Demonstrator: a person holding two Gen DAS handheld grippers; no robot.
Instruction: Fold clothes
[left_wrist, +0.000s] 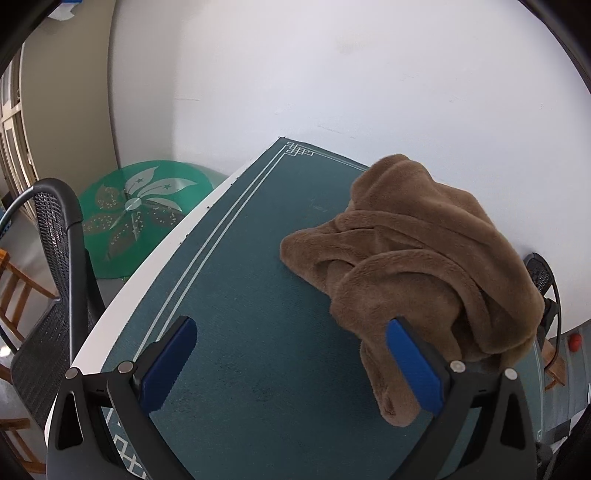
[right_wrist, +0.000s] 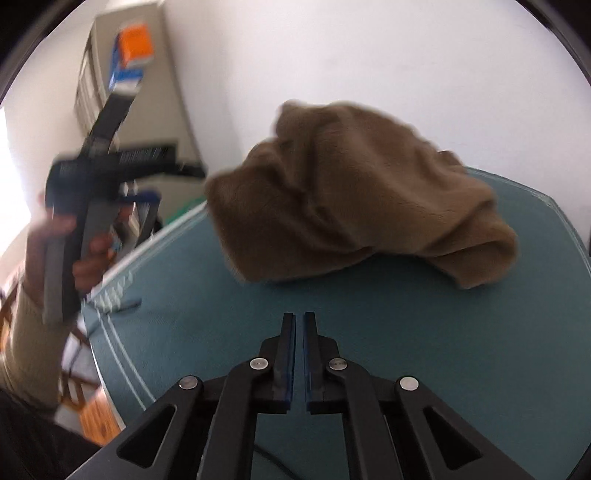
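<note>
Brown fleece garment (left_wrist: 417, 266), bunched in a soft heap on the green table mat (left_wrist: 240, 295), toward the far side near the white wall (left_wrist: 332, 74). No flat layer, no clear collar or sleeve to recognise; only thick rolled folds crossing each other, one lobe hanging down toward the near edge.

Left gripper (left_wrist: 291, 369): jaws wide apart, blue pads empty, right pad just beside the hanging lobe, contact impossible to confirm. Right gripper (right_wrist: 299, 328): jaws closed almost together, nothing between the pads, well apart from the heap and above bare mat.

Probably light but bulky, very soft and limp, plush surface, no stiffness at all. Not fragile. Likely to sag and drag from any single grip point, and thick folds likely to fill the jaws quickly. Pile surface maybe a little slippery, so a deep bite better than a fingertip pinch.

Best hold, in my judgement: a free outer edge or the hanging lobe on the near side, one layer only if possible, then a second edge for spreading flat. Right jaws to be opened first.
</note>
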